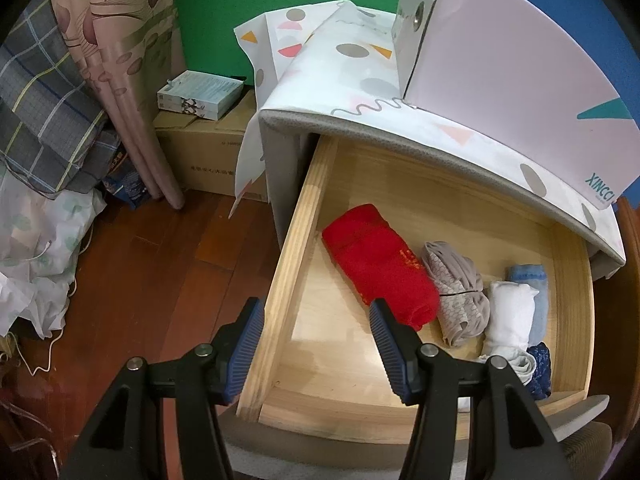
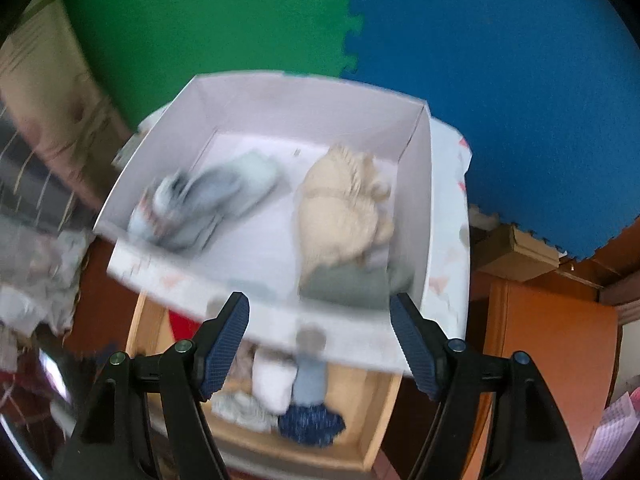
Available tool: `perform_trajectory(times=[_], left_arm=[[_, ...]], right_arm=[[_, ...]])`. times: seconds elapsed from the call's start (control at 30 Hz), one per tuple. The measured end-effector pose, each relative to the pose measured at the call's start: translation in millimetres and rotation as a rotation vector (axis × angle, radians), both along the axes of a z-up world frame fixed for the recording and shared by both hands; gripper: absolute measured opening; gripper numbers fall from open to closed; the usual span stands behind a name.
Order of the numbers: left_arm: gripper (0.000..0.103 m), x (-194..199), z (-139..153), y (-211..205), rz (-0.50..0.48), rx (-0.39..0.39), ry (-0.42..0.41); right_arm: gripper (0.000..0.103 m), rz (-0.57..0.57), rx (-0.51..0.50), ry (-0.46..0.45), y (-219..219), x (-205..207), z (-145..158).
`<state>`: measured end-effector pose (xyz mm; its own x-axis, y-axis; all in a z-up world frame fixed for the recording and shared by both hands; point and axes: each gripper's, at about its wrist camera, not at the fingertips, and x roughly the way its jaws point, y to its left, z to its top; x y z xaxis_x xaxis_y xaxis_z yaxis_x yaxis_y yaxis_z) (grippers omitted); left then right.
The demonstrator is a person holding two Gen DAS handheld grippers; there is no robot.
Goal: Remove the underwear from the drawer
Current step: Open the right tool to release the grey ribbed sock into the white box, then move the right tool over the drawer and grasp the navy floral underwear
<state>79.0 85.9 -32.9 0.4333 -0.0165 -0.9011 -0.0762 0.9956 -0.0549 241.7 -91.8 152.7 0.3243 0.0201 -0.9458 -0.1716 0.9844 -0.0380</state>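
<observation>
Right gripper (image 2: 320,340) open over box (image 2: 420,200), drawer (image 1: 288,264) pulled out

The open wooden drawer (image 1: 288,264) holds rolled underwear: red (image 1: 380,268), beige (image 1: 456,296), white (image 1: 508,316).

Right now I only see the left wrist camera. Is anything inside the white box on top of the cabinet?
Observer: Yes. The box has a cream bundle on its right side.
Operator: Anything else in there?
Observer: A pale blue bundle lies on the left, but it is blurry.
Operator: Is the other grabber holding something?
Observer: No. The right gripper has its jaws open with nothing between them.
</observation>
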Motion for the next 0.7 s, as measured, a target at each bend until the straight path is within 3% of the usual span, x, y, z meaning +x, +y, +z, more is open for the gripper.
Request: perform_trajectory(times=[0.2,0.43,0.63,0.7], left_arm=[[0.056,-0.3,-0.4,-0.5,0.002,0.012,0.002],[0.056,-1.3,-0.4,-0.7,0.004,0.017,0.005],[0.056,-2.1,0.5,-0.5,0.0,0.016,0.009],[0.056,-1.6,0.2,-0.4,-0.001,0.016,0.011]], right_arm=[[0.072,0.065,-0.015,0.113,-10.5,-57.1,-37.4],[0.072,0.054,-0.046,0.336,-22.9,-90.9,-132.2],[0.073,0.039,-0.056,0.459,-17.8,-100.5,-195.9],[0.078,0.023,-0.042,0.501,-17.6,-101.8,-217.4]])
